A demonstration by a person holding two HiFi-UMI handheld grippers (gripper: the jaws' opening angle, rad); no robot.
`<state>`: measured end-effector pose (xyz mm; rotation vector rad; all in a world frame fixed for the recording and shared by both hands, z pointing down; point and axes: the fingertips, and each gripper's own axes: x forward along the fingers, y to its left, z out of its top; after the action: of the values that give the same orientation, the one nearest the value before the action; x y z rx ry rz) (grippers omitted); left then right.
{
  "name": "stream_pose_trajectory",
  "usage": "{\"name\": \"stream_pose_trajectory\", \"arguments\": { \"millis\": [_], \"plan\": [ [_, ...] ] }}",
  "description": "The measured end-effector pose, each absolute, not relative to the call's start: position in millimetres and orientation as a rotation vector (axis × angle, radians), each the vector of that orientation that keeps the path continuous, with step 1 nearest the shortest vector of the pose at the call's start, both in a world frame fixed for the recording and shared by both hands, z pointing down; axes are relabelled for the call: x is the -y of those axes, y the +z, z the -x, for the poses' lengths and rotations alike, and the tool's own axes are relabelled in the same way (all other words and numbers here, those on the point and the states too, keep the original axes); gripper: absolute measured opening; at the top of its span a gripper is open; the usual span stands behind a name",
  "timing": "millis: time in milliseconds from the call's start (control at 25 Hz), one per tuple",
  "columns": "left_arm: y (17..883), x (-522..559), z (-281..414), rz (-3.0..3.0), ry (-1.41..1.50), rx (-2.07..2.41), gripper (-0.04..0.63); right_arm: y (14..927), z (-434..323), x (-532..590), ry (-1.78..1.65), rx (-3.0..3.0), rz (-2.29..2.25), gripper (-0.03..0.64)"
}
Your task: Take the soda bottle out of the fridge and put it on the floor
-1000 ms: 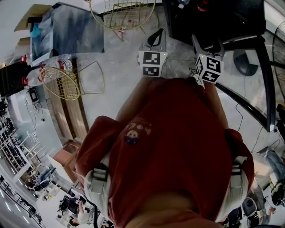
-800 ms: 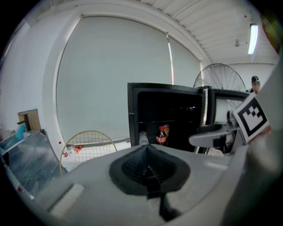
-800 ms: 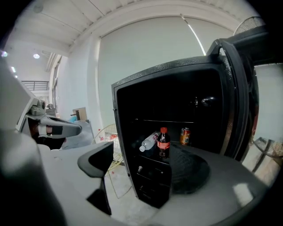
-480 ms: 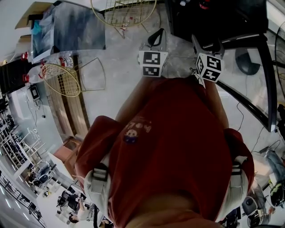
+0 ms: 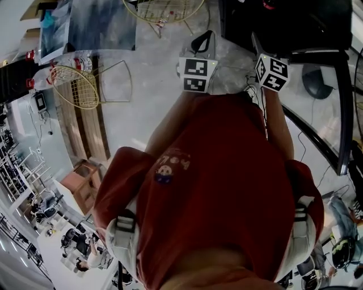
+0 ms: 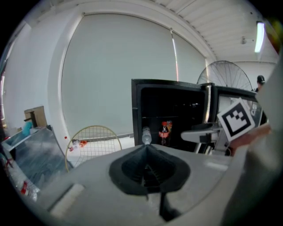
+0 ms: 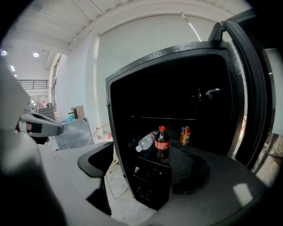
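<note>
i am holding my left gripper (image 6: 148, 170) out toward the open black fridge (image 6: 170, 110). its fingers (image 6: 128, 170) are pressing together with nothing between them. my right gripper (image 7: 143, 170) is pointing straight into the fridge, its fingers (image 7: 95, 161) standing wide apart and gripping nothing.

the soda bottle (image 7: 162, 143) is standing upright on a shelf (image 7: 147, 160) inside the fridge. a clear water bottle (image 7: 145, 142) is lying tilted just beside it on the left, and an orange can (image 7: 185, 135) is standing farther back to the right. the fridge door (image 7: 252, 88) is hanging open on the right.

below me the floor (image 5: 147, 96) is showing pale grey and mottled, with a strip of wooden boards (image 5: 85, 130) running along it on my left. a round yellow wire-mesh frame (image 5: 74, 88) is lying by those boards, and a second wire-mesh frame (image 5: 164, 8) is lying nearer the fridge. a broad white wall (image 6: 115, 70) is filling the room behind the fridge, and a large round fan (image 6: 223, 77) is rising above the fridge's top edge.
</note>
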<state>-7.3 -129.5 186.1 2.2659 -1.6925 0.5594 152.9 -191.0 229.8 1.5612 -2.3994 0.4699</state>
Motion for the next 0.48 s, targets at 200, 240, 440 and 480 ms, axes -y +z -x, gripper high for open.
{"name": "stream_pose_trajectory", "arguments": {
  "millis": [200,240,440,480],
  "plan": [
    [189,121,9,-2.223,0.564,1.720,0.000,245,-155,220,0.437,2.383,-1.534,0.376],
    [190,119,9,-2.219,0.565,1.722,0.000,250,-156,226,0.429,2.374,-1.530,0.376],
    [197,111,9,-2.187,0.581,1.730,0.000,270,-160,258,0.435,2.344,-1.540,0.376],
    [198,110,10,-2.182,0.583,1.730,0.000,273,-161,265,0.449,2.339,-1.553,0.376]
  ]
}}
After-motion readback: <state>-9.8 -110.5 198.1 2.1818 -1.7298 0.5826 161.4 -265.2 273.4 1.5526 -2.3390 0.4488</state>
